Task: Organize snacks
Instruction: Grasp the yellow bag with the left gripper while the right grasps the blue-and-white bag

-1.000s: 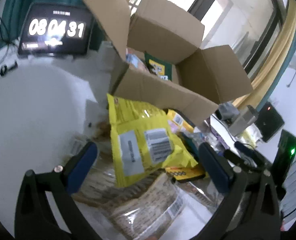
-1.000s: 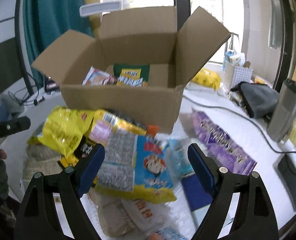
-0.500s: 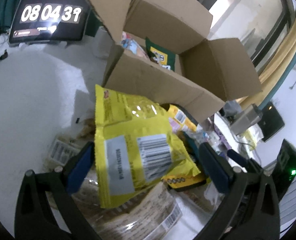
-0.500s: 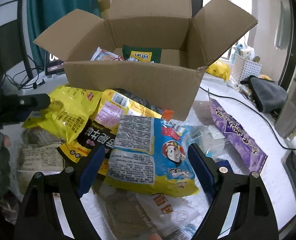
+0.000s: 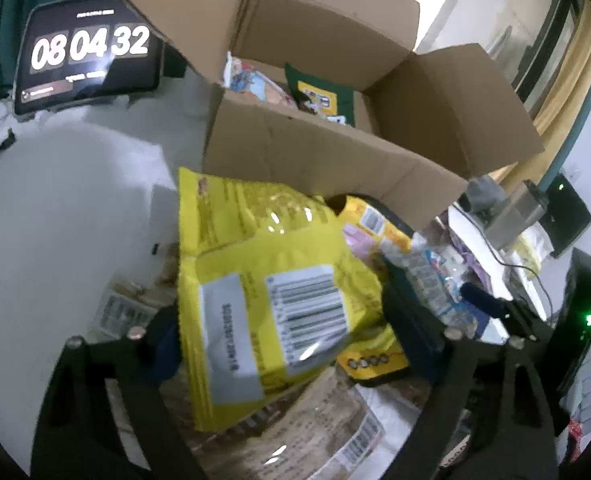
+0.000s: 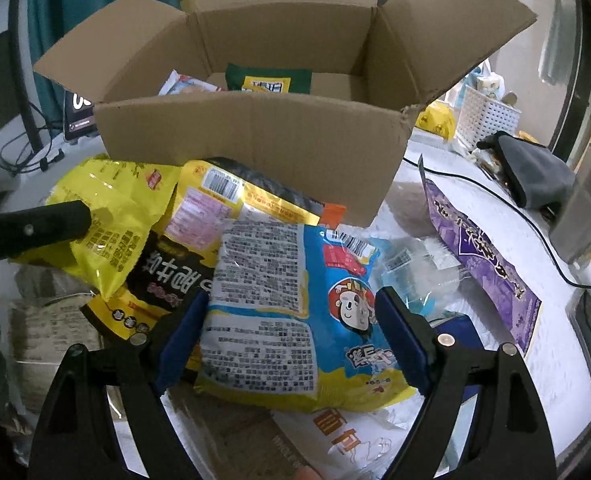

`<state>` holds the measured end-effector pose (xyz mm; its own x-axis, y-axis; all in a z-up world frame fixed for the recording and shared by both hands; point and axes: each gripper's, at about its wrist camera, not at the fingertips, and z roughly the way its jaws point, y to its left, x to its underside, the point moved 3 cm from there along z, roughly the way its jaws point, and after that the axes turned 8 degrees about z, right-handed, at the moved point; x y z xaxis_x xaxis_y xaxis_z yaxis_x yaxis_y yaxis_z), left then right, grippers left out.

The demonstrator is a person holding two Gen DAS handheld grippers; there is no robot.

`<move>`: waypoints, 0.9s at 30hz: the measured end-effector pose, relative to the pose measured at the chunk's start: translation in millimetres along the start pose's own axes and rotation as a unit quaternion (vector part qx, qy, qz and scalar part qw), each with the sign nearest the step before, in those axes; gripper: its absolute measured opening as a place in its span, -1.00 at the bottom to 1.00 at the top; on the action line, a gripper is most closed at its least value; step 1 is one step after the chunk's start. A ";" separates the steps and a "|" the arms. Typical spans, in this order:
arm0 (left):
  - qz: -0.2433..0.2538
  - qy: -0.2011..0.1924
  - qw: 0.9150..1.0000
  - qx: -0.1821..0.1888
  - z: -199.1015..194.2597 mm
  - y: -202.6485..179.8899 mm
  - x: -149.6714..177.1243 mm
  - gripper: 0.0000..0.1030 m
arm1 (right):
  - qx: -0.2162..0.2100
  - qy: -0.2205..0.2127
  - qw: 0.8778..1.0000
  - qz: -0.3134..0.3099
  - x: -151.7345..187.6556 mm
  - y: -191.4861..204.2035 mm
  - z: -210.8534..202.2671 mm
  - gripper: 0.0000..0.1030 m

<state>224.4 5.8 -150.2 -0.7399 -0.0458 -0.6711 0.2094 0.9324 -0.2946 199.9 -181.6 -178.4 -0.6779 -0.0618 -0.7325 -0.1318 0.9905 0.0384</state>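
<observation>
Two hand-held grippers work over a heap of snack packets on the white counter (image 5: pixel 55 208), just in front of an open cardboard box (image 6: pixel 251 140) that already contains a green packet (image 6: pixel 269 78). The left hand-held gripper (image 5: pixel 287 332) has just been closing; a yellow packet (image 5: pixel 263 280) lies between its blue pads, though whether they press on it I cannot tell. The right hand-held gripper (image 6: pixel 291 336) stands wide apart around a blue-and-yellow packet (image 6: pixel 291 312), its pads beside the edges, not visibly squeezing. A purple packet (image 6: pixel 479 256) lies to the right.
</observation>
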 end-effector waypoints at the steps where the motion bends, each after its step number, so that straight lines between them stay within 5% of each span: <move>1: 0.000 -0.001 1.000 0.001 0.0 -0.2 0.1 0.67 | -0.002 0.000 1.000 0.001 0.5 -0.7 0.9 0.69; 12: -0.007 -0.006 1.000 0.009 -1.8 1.2 0.9 0.56 | -0.011 -0.006 1.000 -0.003 3.6 0.9 0.8 0.63; 17: -0.008 -0.011 0.999 0.029 -4.8 0.8 3.0 0.34 | -0.032 -0.004 0.999 -0.002 4.5 2.3 0.3 0.44; 23: -0.008 -0.024 0.999 0.046 -10.7 -4.2 4.4 0.04 | -0.060 -0.013 0.998 -0.007 3.7 4.3 -4.4 0.00; 25: -0.005 -0.028 0.998 0.055 -13.2 -7.9 5.2 0.00 | -0.067 -0.020 0.997 -0.008 2.0 4.5 -8.8 -0.52; 27: 0.000 -0.033 0.998 0.060 -16.6 -13.6 5.1 -0.02 | -0.072 -0.022 0.997 -0.014 1.0 5.9 -11.6 -0.65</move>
<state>207.1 -1.2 -138.3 -0.6968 -0.0723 -0.7136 0.2885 0.8826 -0.3711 190.0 -177.2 -171.0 -0.6401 -0.0799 -0.7641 -0.2543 0.9606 0.1125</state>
